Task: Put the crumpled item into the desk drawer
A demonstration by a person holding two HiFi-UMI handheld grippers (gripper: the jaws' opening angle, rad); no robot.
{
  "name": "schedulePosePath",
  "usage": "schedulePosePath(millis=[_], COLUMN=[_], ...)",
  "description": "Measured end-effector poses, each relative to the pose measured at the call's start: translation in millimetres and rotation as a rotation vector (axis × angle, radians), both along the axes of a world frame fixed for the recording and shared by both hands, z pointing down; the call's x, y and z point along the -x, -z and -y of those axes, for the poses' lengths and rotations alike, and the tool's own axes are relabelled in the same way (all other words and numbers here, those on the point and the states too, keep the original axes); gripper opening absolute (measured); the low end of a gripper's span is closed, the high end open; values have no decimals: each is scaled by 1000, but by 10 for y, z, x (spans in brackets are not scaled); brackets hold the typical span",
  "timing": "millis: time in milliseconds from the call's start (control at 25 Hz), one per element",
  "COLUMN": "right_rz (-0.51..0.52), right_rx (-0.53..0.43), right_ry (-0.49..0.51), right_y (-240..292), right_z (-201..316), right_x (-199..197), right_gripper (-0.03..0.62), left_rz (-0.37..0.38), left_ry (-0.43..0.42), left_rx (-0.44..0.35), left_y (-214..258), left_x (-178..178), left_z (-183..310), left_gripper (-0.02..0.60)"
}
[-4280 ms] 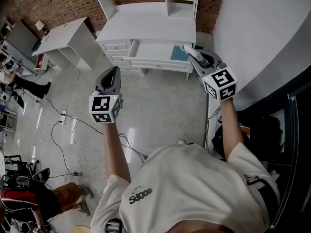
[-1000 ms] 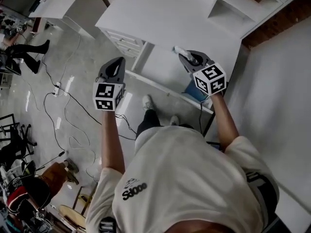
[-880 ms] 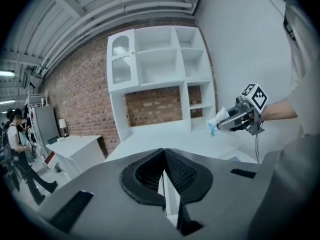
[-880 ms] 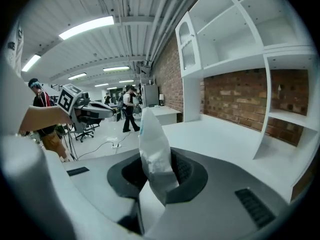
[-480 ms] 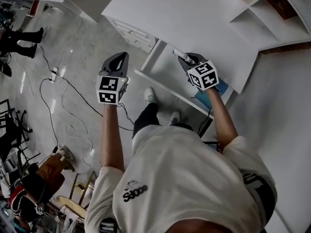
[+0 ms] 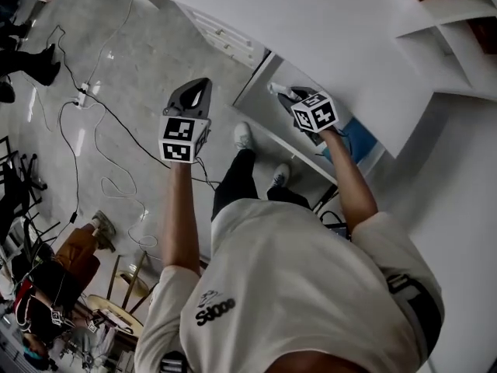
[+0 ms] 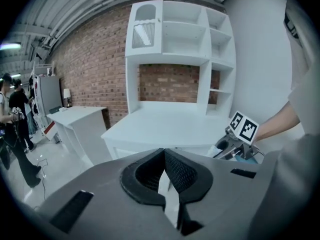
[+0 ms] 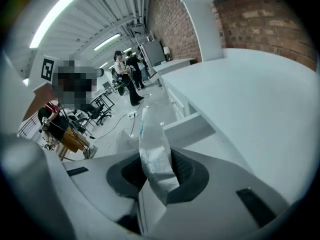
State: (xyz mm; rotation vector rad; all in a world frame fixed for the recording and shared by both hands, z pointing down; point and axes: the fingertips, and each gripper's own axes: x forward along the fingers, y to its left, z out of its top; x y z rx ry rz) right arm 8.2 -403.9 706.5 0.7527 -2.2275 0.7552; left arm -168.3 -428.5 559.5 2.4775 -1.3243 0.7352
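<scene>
Pinching crumpled item (image 8: 150, 134) in right claw (image 8: 156, 170), above drawer (image 6: 268, 103)

The crumpled item (image 8: 152, 154) is a thin white wrapper, creased and faintly printed in blue. It is pinched between the fingers (image 8: 186, 171) of the right gripper (image 8: 156, 179). It stands up past the fingertips, leaning a little, and its lower end trails back behind the pads. The drawer (image 8: 192, 129) is white and pulled open, just beyond and below the fingertips. In the head view the item's tip (image 6: 276, 88) pokes out over the drawer's inside (image 6: 270, 106).
</scene>
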Motion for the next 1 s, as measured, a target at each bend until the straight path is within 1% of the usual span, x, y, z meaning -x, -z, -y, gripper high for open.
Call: schedulePosePath(millis=[280, 520, 680, 760, 800, 1000], right_rz=[37, 126, 185, 172, 156, 114], right_rx=[187, 347, 445, 448, 434, 368], right_ry=[79, 163, 133, 126, 132, 175], right_y=[-592, -970, -1154, -1245, -1282, -1285], right_z=[-181, -322, -326, -321, -320, -333], right_x=[343, 672, 799, 815, 809, 822], right_gripper=[54, 55, 61, 82, 119, 139], left_rz=[-11, -2, 1, 10, 14, 16], left_ry=[37, 46, 66, 69, 66, 46], left_rx=[76, 113, 144, 153, 154, 150], left_y=[-406, -568, -672, -695, -700, -705], left_x=[131, 234, 334, 375, 383, 358], left_z=[6, -56, -131, -173, -185, -176], left_gripper=[18, 18, 18, 18, 18, 18])
